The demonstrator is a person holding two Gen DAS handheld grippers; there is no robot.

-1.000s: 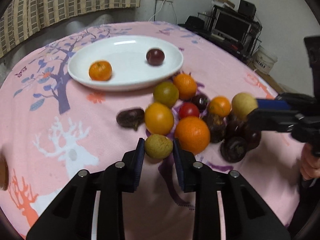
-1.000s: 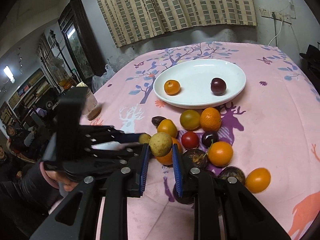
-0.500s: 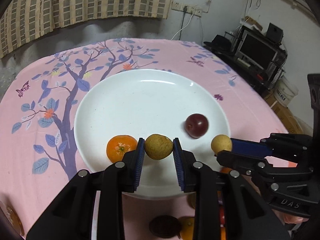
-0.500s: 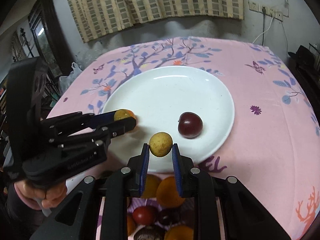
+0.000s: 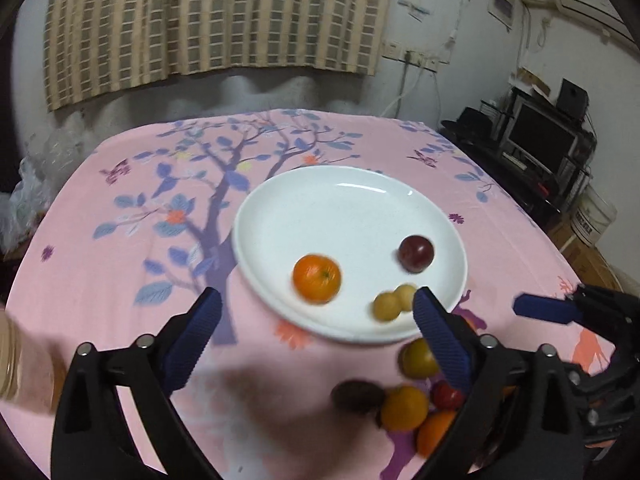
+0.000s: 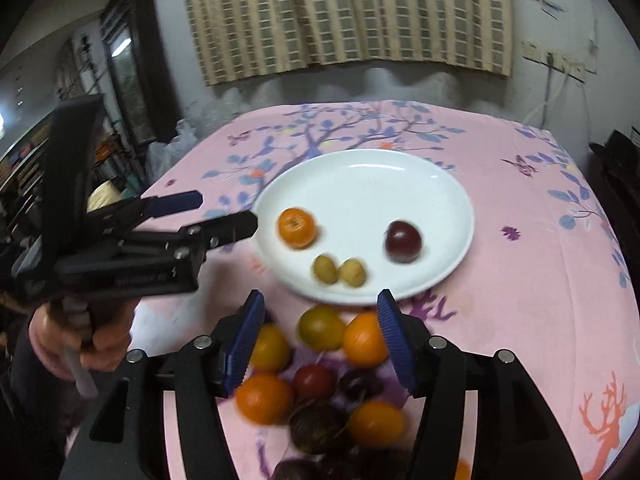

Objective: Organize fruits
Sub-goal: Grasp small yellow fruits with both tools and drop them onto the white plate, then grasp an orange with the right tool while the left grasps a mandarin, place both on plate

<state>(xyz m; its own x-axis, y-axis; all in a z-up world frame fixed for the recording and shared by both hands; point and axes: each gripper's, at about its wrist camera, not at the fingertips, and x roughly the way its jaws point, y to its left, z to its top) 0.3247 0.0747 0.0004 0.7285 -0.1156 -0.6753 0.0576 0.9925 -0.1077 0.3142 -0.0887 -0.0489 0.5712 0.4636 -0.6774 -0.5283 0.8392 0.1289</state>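
Both small yellow-green fruits (image 6: pixel 339 271) have left the claws and now lie touching each other on the white plate (image 6: pixel 360 184), near its front rim, beside a tangerine (image 6: pixel 297 227) and a dark red plum (image 6: pixel 403 241). Left claw (image 5: pixel 316 338) and right claw (image 6: pixel 320 336) gape wide, holding nothing. Remaining fruits (image 6: pixel 320 376) crowd the pink surface (image 6: pixel 540 280).

Home: checked curtain (image 5: pixel 208 20), tablecloth (image 5: pixel 120 208), TV (image 5: pixel 540 136).
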